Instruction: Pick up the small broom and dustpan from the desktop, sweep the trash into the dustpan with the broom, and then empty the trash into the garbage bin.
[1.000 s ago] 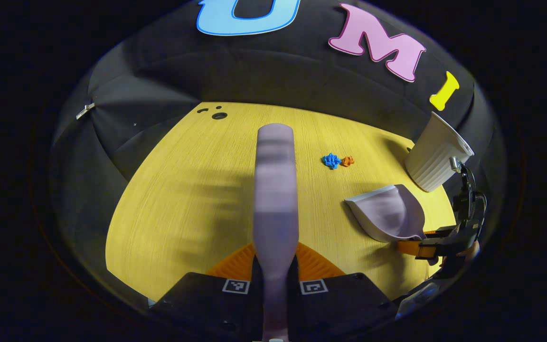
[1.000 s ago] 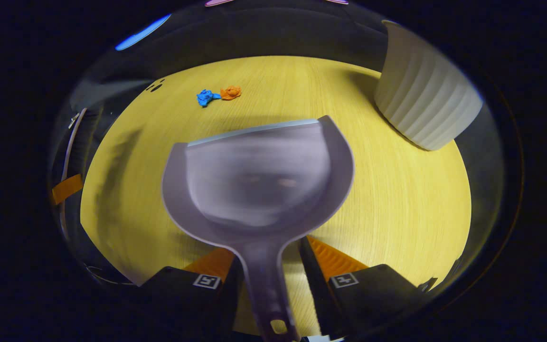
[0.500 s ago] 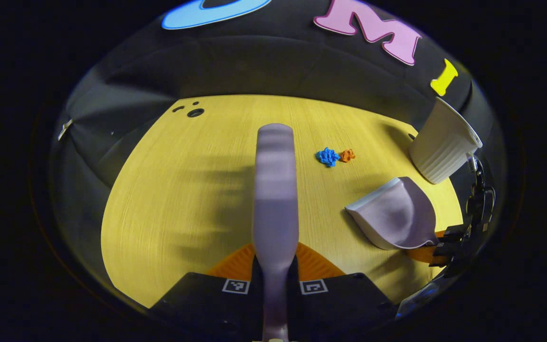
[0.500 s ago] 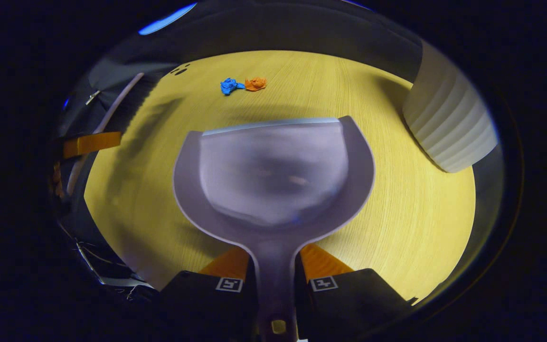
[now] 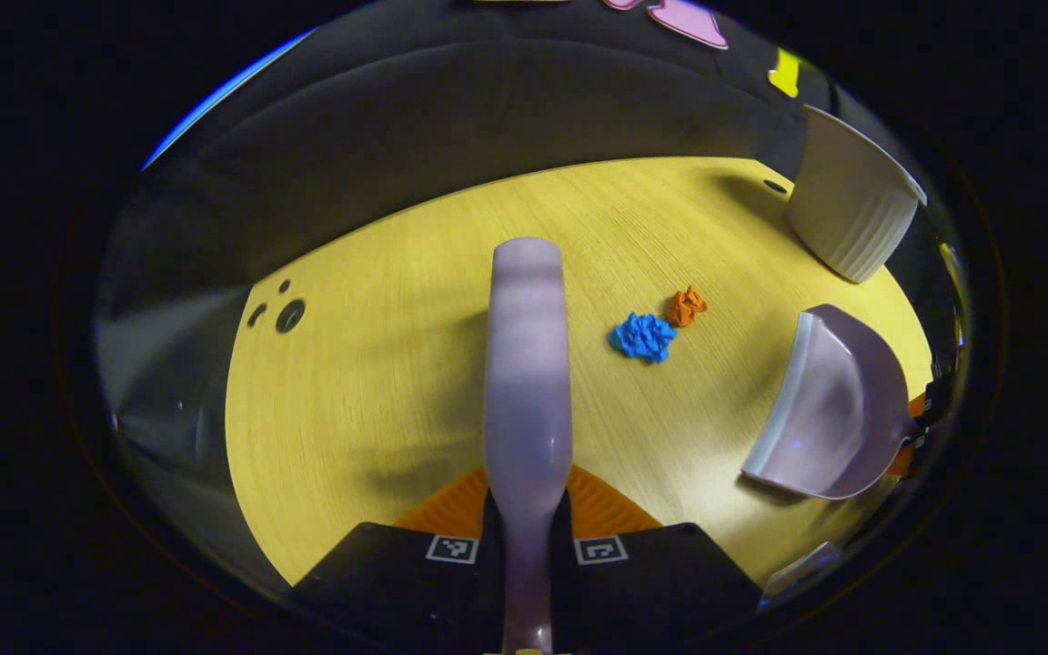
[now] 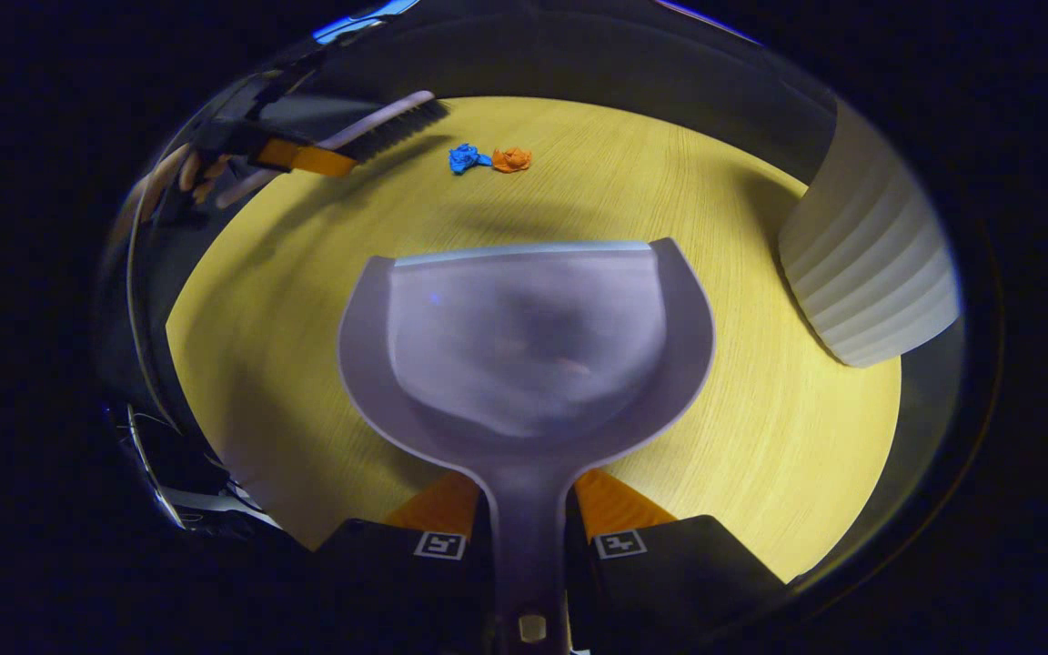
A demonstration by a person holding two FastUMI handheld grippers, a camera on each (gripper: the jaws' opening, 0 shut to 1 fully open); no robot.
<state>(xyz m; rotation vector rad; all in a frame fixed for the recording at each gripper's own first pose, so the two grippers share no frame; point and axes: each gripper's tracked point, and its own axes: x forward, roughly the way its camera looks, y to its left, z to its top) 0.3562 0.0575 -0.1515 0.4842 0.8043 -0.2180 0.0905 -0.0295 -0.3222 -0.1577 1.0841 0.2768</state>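
Note:
My left gripper [image 5: 529,509] is shut on the lilac handle of the small broom [image 5: 527,364], which sticks out ahead over the yellow desktop [image 5: 378,382]. A blue paper scrap [image 5: 643,337] and an orange scrap [image 5: 687,307] lie just right of the broom's end. My right gripper [image 6: 529,518] is shut on the handle of the lilac dustpan [image 6: 524,350], held over the desk with its lip toward the blue scrap [image 6: 463,159] and the orange scrap [image 6: 512,160] far ahead. The broom's dark bristles [image 6: 401,123] and the left gripper [image 6: 297,156] appear at upper left in the right gripper view. The dustpan [image 5: 838,405] shows at right in the left gripper view.
A white ribbed garbage bin [image 5: 851,218] stands at the desk's far right corner and appears as the bin [image 6: 870,273] right of the dustpan. Dark round holes [image 5: 289,315] sit in the desktop at left. The black cloth wall runs behind the desk.
The left gripper has swung toward the scraps, which now lie nearer the broom's end. The broom has entered the right gripper view beside the scraps. The dustpan has barely moved.

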